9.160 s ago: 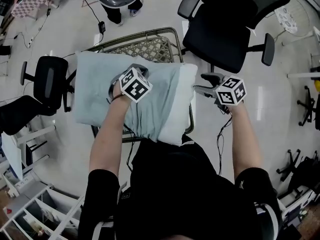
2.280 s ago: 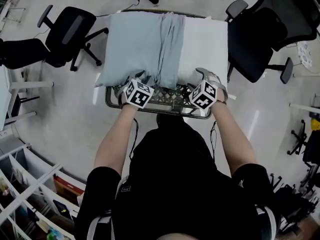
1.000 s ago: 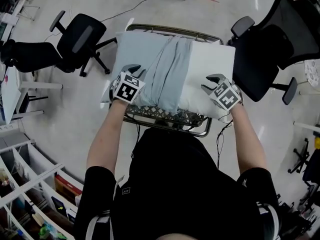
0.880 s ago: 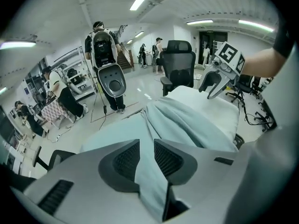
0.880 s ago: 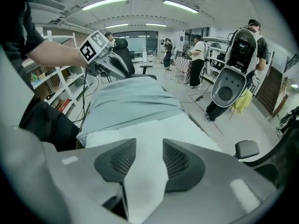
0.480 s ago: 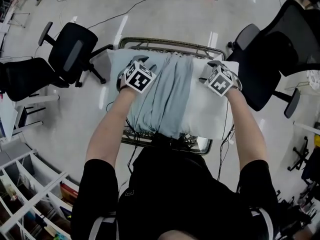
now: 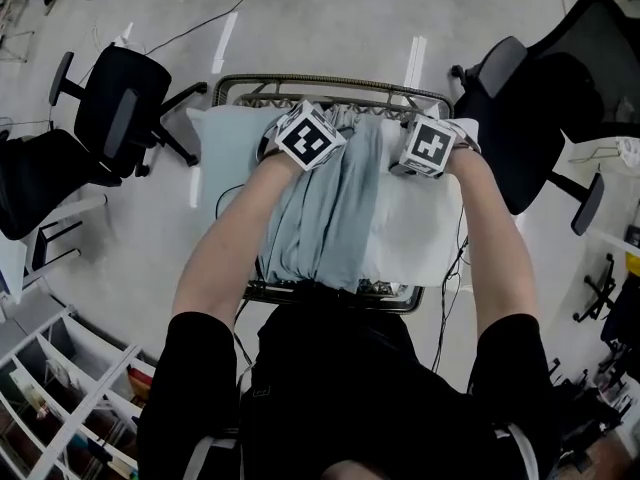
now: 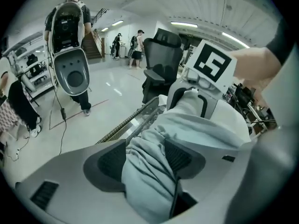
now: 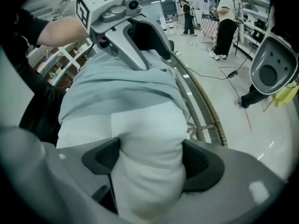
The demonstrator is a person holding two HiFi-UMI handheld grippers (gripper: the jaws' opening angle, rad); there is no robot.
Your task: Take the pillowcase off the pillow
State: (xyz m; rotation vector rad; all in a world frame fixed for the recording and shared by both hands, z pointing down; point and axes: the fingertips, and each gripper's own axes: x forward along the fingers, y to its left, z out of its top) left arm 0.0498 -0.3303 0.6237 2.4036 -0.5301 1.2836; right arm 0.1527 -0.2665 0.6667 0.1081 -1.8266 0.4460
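Head view: the pillow [image 7: 418, 230] lies on a rack [image 7: 330, 81], with the pillowcase [image 7: 322, 218] bunched over its left and middle and its right end bare. The left tongs [image 7: 297, 128] and right tongs [image 7: 425, 144] point down at its far edge.

Left gripper view: the jaws are wide and have just been opening, with a pillowcase fold between them.

Right gripper view: the jaws are wide and have likewise been opening, with bare pillow between them.

pillowcase [image 7: 320, 218] plain pale blue-grey, pillow [image 7: 415, 233] plain white, left gripper [image 8: 145, 160] and right gripper [image 9: 149, 160] grey, cubes [image 7: 305, 136] black-and-white square markers, pads [image 8: 105, 164] dark, probably ribbed, chairs [image 7: 110, 118] black.
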